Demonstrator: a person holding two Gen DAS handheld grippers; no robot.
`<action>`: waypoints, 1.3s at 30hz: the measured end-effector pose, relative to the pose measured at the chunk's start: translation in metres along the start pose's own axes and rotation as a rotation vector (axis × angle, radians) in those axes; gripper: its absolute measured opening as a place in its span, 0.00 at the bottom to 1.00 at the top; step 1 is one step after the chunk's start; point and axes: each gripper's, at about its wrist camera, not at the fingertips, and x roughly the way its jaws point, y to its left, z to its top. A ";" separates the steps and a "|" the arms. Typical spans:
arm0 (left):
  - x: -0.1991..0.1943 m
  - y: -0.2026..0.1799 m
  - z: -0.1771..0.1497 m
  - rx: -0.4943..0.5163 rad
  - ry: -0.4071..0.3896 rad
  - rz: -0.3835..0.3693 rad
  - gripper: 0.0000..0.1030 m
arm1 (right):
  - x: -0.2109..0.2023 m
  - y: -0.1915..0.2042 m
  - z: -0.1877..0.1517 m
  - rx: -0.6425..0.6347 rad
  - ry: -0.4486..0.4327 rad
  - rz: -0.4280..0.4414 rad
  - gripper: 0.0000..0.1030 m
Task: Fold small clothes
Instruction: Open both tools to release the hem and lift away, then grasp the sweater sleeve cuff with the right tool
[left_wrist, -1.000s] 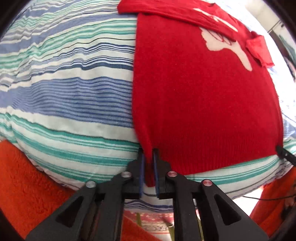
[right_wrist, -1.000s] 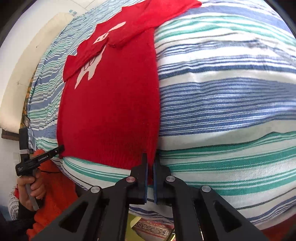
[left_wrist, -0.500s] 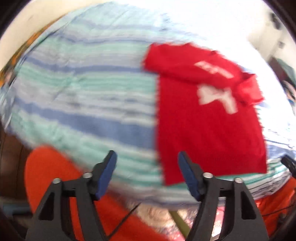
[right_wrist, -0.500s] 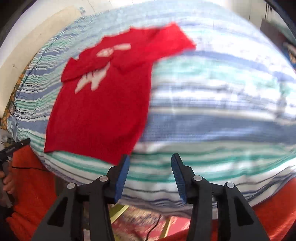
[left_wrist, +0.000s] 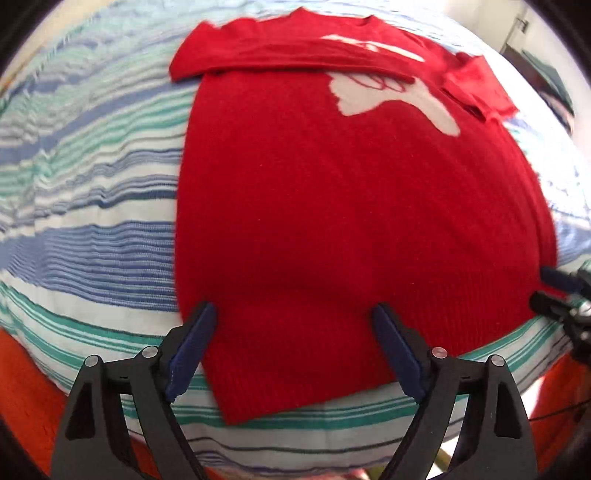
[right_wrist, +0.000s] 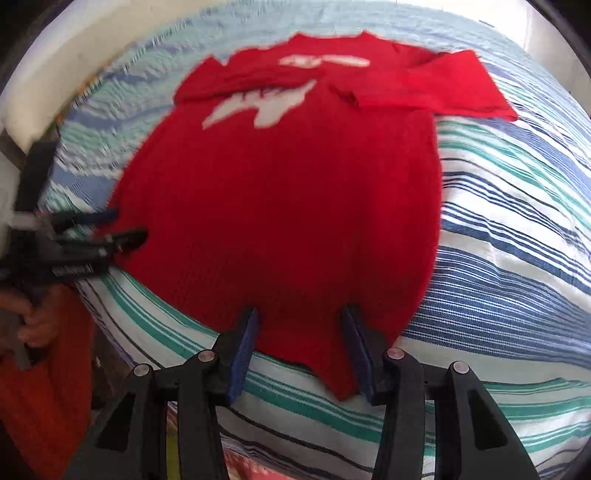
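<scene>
A red knit sweater (left_wrist: 332, 206) with a white motif lies flat on the striped bedsheet (left_wrist: 92, 221), both sleeves folded across its chest. My left gripper (left_wrist: 293, 314) hovers over the hem near its left corner. Its jaws are still opening, the cloth lying loose beneath and no pad pressing on it. In the right wrist view the sweater (right_wrist: 288, 206) fills the middle. My right gripper (right_wrist: 301, 314) is open above the hem near the right corner, gripping nothing. Each gripper shows in the other view: the right gripper (left_wrist: 554, 288), the left gripper (right_wrist: 122, 229).
The sheet (right_wrist: 517, 258), striped blue, green and white, covers a rounded mattress that drops off at the near edge. Orange fabric (left_wrist: 26, 387) lies below that edge. A hand (right_wrist: 33, 325) holds the left gripper's handle. A cream padded edge (right_wrist: 55, 81) runs at the far left.
Both grippers were shut on the sweater's bottom corners a second ago. They let go, pulled back, then came in over the hem, which now lies flat on the sheet.
</scene>
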 end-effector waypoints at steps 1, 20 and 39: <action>0.000 0.001 0.000 -0.001 0.004 0.000 0.87 | 0.000 -0.001 0.000 0.008 0.003 0.004 0.46; -0.080 0.025 0.000 -0.117 -0.331 0.118 0.89 | -0.068 -0.003 0.020 -0.022 -0.004 -0.010 0.46; -0.045 0.045 -0.002 -0.230 -0.227 0.179 0.89 | 0.056 -0.001 0.160 -0.382 0.013 -0.169 0.44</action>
